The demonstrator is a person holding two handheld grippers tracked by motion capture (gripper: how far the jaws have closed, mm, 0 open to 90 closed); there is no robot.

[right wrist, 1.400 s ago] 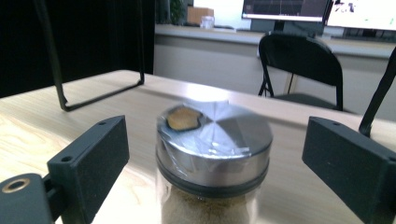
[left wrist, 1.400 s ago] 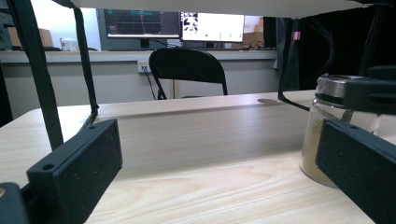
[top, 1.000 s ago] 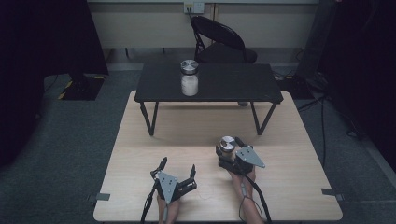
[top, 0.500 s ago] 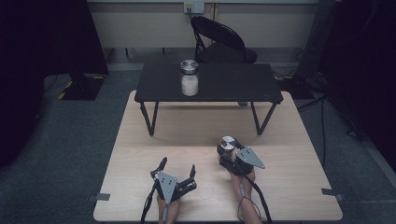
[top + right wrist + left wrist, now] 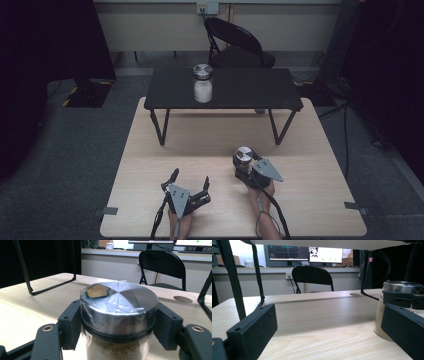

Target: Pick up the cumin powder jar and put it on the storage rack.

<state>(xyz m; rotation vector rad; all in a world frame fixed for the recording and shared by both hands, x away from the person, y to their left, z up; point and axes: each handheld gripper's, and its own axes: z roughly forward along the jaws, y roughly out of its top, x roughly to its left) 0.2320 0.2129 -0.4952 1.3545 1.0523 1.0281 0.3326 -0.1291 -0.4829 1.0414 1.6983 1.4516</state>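
Note:
A glass jar (image 5: 120,305) with a silver lid under clear film holds tan powder and stands on the wooden table (image 5: 200,140). My right gripper (image 5: 117,327) is shut on it, one pad pressed against each side just below the lid. From above, the jar (image 5: 243,154) stands right of centre near the front, in the right gripper (image 5: 244,165). My left gripper (image 5: 190,176) rests open on the table to its left, with nothing between its jaws. In the left gripper view, the left gripper (image 5: 328,340) stands wide apart and the jar (image 5: 379,315) is at the right.
A low black table (image 5: 240,92) stands on the far half of the wooden table. On it is a second jar (image 5: 203,84) with white contents. A black folding chair (image 5: 235,45) stands behind it. Grey floor surrounds the wooden table.
The right gripper's jaws have drawn in onto the jar on the table. Neither hand has shifted, and the left gripper is as before.

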